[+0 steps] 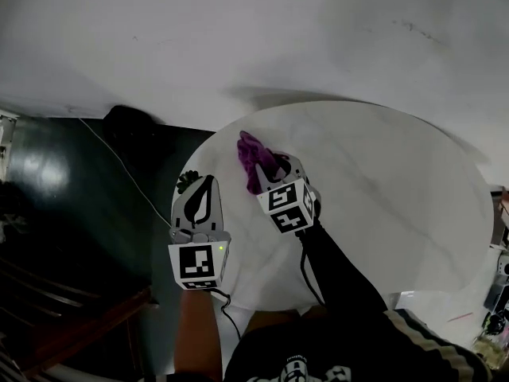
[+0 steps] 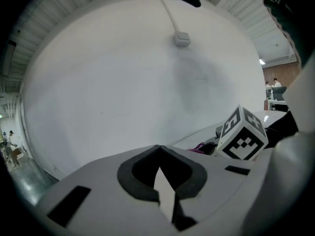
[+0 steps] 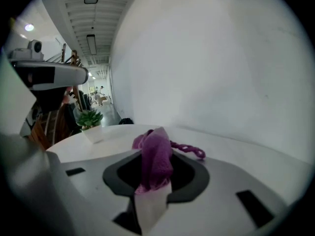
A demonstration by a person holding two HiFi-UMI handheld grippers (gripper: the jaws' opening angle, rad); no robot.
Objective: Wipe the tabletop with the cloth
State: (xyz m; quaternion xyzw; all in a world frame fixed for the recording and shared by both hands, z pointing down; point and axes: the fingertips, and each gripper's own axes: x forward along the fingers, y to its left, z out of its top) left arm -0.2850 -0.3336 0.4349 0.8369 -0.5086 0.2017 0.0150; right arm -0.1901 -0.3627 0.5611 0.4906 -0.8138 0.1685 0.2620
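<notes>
The purple cloth [image 1: 251, 153] is clamped in the closed jaws of the right hand-held gripper [image 1: 269, 172], over the surface [image 1: 382, 181] near its left edge. The left hand-held gripper [image 1: 205, 191] is closed and empty. The cloth is judged soft, light and limp, and best held by a bunched fold.

In the head view the lower part of the cloth [image 1: 253, 157] is hidden under the right gripper [image 1: 274, 173]. The near rim of the bench [image 1: 398, 181] runs out of sight behind the person's sleeve [image 1: 342, 269]. Clutter [image 1: 497, 293] at that view's right edge is cut off and too small to name. A dark lump [image 1: 131, 123] by the wall [image 1: 238, 30] is too dim to tell. In the left gripper view the cloth shows only as a purple sliver behind the marker cube [image 2: 242, 137]. Far figures [image 2: 272, 84] are too small to make out.
</notes>
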